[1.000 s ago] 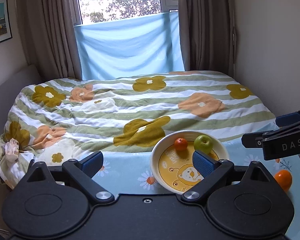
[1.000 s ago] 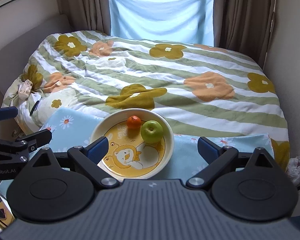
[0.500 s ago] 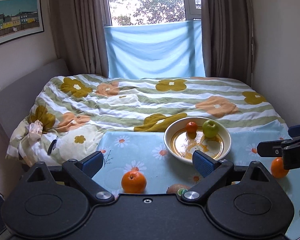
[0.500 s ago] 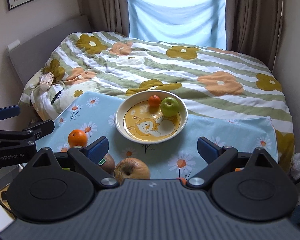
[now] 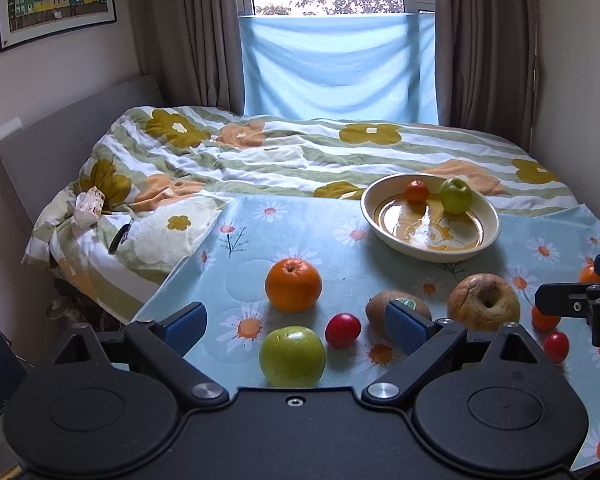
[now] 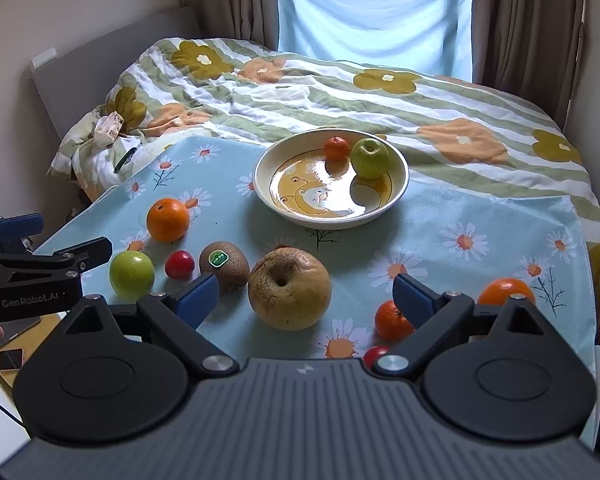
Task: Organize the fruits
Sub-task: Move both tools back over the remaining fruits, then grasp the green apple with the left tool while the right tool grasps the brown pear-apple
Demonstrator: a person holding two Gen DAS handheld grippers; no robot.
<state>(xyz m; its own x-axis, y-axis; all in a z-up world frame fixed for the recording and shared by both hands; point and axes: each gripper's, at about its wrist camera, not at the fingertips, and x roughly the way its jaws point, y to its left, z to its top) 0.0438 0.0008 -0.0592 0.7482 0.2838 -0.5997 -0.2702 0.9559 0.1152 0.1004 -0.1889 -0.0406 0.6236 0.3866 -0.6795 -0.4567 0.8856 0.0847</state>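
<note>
Both tools gape apart, empty: left tool (image 5: 296,326) above a green apple (image 5: 292,356), right tool (image 6: 306,294) above a wrinkled apple (image 6: 289,288); bowl (image 6: 396,194) at twelve o'clock.

A cream bowl (image 6: 398,188) with a yellow cartoon print holds 1 small tangerine (image 6: 336,148) at 12 o'clock and a green apple (image 6: 369,158) at 1. Outside it, around 7 o'clock, lie an orange (image 6: 168,219), another green apple (image 6: 131,275), a red tomato (image 6: 179,265), a stickered kiwi (image 6: 224,266) and a wrinkled brown apple (image 6: 289,288), stem pit showing.
</note>
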